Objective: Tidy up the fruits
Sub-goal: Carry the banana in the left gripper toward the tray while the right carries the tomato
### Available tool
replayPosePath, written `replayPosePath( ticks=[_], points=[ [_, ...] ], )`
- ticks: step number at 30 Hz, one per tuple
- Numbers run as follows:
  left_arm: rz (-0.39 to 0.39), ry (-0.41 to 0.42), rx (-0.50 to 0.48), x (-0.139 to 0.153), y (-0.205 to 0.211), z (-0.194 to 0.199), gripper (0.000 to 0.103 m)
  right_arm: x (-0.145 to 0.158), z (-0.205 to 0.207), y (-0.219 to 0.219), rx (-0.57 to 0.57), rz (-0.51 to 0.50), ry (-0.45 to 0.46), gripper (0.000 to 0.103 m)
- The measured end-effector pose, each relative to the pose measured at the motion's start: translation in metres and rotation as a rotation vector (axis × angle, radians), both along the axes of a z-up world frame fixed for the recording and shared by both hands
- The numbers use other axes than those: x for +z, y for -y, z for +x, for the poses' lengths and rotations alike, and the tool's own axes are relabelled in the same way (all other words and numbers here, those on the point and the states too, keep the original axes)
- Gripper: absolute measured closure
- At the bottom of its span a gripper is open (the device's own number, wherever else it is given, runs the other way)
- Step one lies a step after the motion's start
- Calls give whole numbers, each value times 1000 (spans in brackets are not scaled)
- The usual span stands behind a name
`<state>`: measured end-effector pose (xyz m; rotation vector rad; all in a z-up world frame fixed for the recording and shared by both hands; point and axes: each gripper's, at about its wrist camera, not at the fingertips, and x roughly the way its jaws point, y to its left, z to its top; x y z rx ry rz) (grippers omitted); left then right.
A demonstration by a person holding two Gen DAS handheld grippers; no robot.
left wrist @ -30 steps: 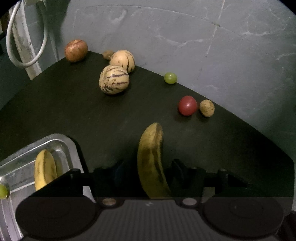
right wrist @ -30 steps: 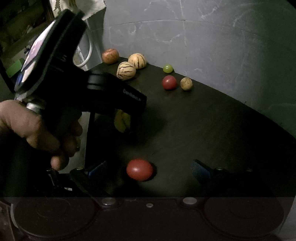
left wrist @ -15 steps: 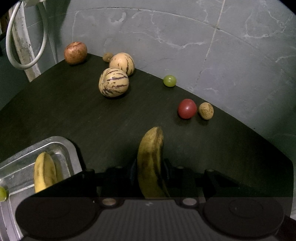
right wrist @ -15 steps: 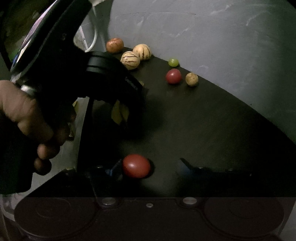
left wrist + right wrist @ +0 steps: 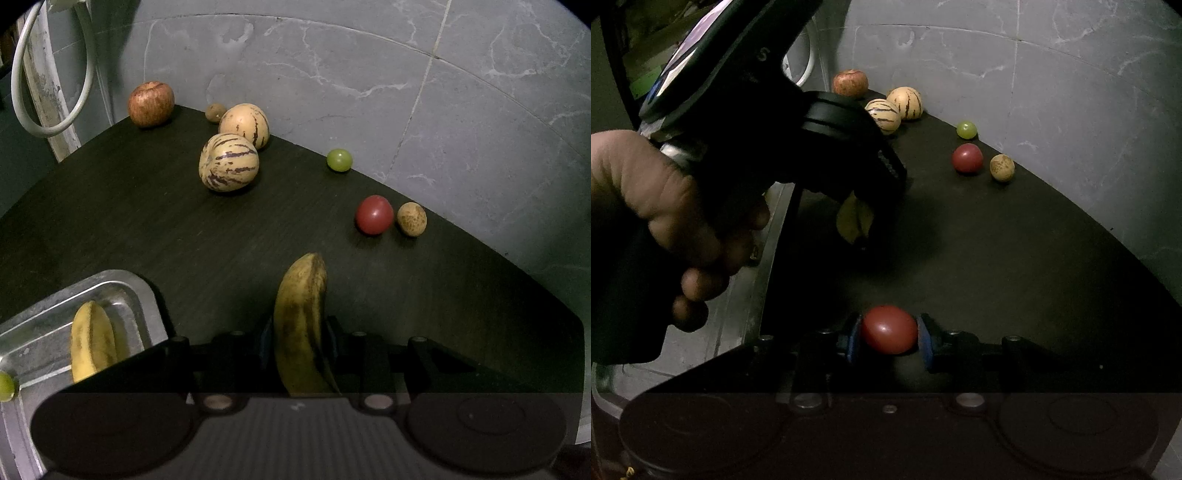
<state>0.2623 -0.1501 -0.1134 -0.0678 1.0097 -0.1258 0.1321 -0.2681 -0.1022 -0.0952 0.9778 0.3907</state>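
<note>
Right now, through my left wrist camera, I am clamping my left gripper [image 5: 300, 341] on a spotted banana [image 5: 301, 325], its pads pressing both sides while its tip is pointing away over the dark table [image 5: 147, 221]. At the lower left a metal tray [image 5: 122, 284] is holding another banana [image 5: 92, 341], with a green grape [image 5: 5, 386] sitting at its near edge. Farther off, two striped melons [image 5: 229, 166] are lying together, a red apple [image 5: 150, 103] and a small brown fruit [image 5: 215, 112] are sitting by the far edge, and a second green grape [image 5: 339, 160], a red tomato [image 5: 373, 215] and a speckled round fruit [image 5: 412, 219] are resting near the right edge. Through my right wrist camera, my right gripper [image 5: 889, 336] has just been closing and is now gripping a second red tomato [image 5: 889, 328] between its blue pads [image 5: 854, 338], low over the table. To the left, my left hand [image 5: 665, 221] is squeezing the other gripper's handle, the banana's end showing beneath it.
</note>
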Motion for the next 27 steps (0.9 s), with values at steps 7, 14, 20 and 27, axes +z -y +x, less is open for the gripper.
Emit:
replayPosePath(
  ticks=[7, 14, 20, 27],
  points=[
    [-15, 25, -20, 9, -7, -4, 71, 3, 2, 3, -15, 21, -9, 69],
    [-27, 51, -35, 24, -32, -21, 71, 16, 6, 10, -35, 49, -14, 70],
    [-40, 63, -32, 38, -60, -43, 71, 33, 6, 5, -22, 51, 12, 69],
    [-51, 83, -30, 55, -91, -72, 71, 57, 3, -21, 26, 60, 41, 70]
  ],
)
